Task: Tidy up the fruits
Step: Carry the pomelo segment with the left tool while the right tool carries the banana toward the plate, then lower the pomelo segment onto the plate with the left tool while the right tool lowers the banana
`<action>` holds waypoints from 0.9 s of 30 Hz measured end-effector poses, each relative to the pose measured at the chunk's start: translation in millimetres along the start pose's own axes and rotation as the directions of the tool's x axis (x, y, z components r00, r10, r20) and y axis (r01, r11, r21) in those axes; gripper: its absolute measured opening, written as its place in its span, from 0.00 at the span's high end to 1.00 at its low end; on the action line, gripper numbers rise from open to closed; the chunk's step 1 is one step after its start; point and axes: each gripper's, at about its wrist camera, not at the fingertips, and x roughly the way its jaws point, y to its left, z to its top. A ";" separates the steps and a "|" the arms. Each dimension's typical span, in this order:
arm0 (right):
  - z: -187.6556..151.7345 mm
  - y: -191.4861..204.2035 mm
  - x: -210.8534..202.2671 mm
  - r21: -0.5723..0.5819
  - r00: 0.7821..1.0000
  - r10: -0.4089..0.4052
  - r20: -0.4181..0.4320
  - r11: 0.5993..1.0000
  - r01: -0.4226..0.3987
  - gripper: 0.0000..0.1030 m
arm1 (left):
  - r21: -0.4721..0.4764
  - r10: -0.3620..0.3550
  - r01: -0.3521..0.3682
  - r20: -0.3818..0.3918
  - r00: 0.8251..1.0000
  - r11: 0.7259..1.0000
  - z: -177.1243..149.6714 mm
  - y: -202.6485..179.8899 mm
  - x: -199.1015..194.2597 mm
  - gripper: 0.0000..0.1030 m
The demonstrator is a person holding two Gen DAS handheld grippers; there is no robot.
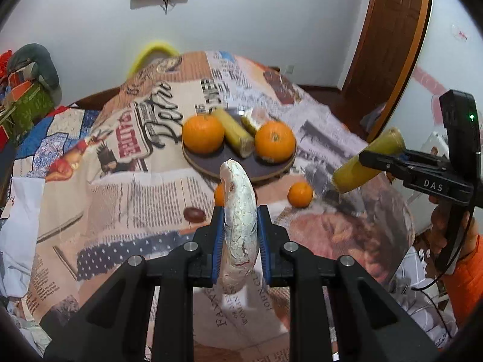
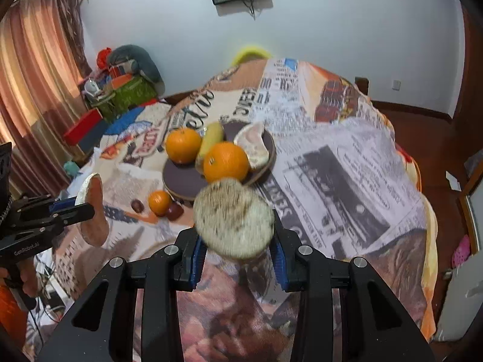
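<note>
Left wrist view: the left gripper (image 1: 241,229) pinches a pale peel slice (image 1: 240,211) edge-on between its blue pads, held above the printed cloth (image 1: 317,138); ahead, the round plate (image 1: 211,166) already carries two oranges (image 1: 203,134), a banana piece (image 1: 235,135) and a pale wedge (image 1: 253,120) behind them; off the plate, on the cloth, lie a small orange (image 1: 300,194), a dark fruit (image 1: 194,214) and another orange thing partly hidden behind the slice; at right the right gripper (image 1: 365,158) clamps a second banana piece (image 1: 368,160), clear of the cloth.

Right wrist view: the right gripper (image 2: 237,241) is closed on that banana piece (image 2: 234,220), its speckled cut end facing the camera and blurred; the plate (image 2: 178,181) beyond shows the same load; beside its near rim sit the small orange (image 2: 159,202) and two dark fruits (image 2: 137,205); at left the left gripper (image 2: 81,208) holds the peel slice (image 2: 93,211) in the air.

Judgement: roughly half done; four pieces are plated, two are in the grippers and appear bound for the plate, and three or four small fruits remain on the cloth.
</note>
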 end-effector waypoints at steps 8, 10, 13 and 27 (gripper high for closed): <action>20.3 7.9 -2.0 -0.014 0.999 0.016 0.050 1.000 -0.015 0.67 | -0.006 -0.012 0.012 0.065 0.998 1.000 21.8 1.0 -3.7 0.80; 25.3 8.4 0.0 -0.018 0.998 0.018 0.055 1.000 -0.017 0.67 | -0.013 -0.020 0.021 0.071 0.997 1.000 26.9 2.6 -0.5 0.80; 32.7 9.7 3.7 -0.025 0.998 0.025 0.061 0.999 -0.023 0.67 | -0.019 -0.023 0.025 0.075 0.997 1.000 33.4 5.4 6.4 0.80; 61.8 25.8 38.5 -0.077 0.996 0.073 0.050 0.995 -0.069 0.67 | -0.063 -0.036 0.041 0.069 0.997 0.997 58.0 24.9 50.8 0.80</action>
